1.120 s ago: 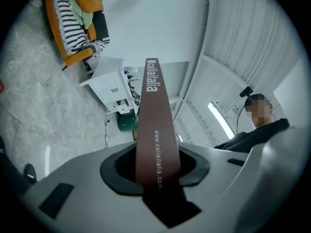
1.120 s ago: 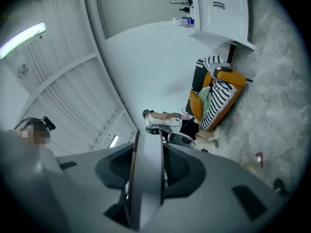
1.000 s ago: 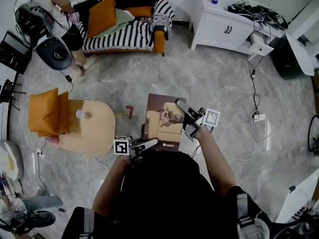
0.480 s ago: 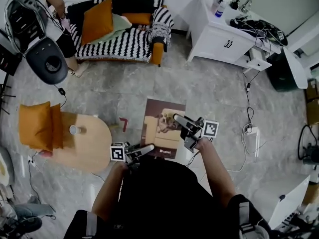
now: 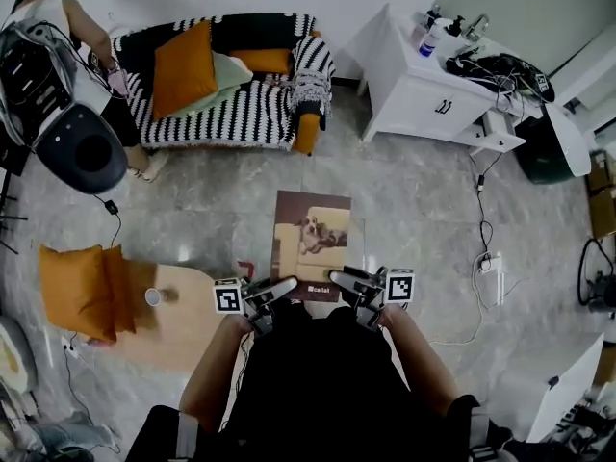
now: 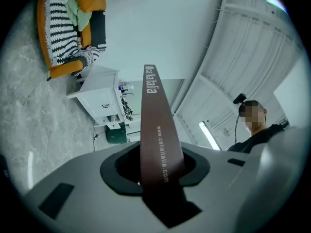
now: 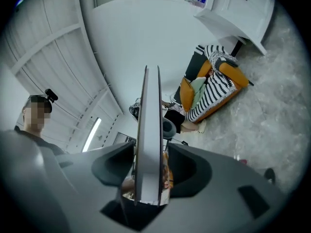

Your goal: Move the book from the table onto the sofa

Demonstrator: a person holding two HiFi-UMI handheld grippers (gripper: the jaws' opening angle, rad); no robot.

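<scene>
A brown book [image 5: 313, 239] with a dog picture on its cover is held flat above the floor, in front of me. My left gripper [image 5: 284, 287] is shut on its near left corner, and the spine [image 6: 150, 120] fills that gripper's [image 6: 154, 166] jaws. My right gripper [image 5: 342, 279] is at the near right corner. Its jaws have just been opening, and the page edge [image 7: 148, 130] stands between them [image 7: 148, 171] with a small gap on each side. The striped sofa [image 5: 231, 114] lies ahead by the wall. The wooden table [image 5: 183, 325] is at my lower left.
Orange and green cushions lie on the sofa. A person [image 5: 58, 27] with a black machine [image 5: 82, 147] stands at the sofa's left end. A white cabinet [image 5: 423, 94] is right of the sofa. Cables [image 5: 481, 258] trail on the floor. On the table stands a cup [image 5: 154, 296].
The book has moved away from the table, with the sofa now straight ahead. My right gripper slid from the middle of the book's right edge to its near corner.
</scene>
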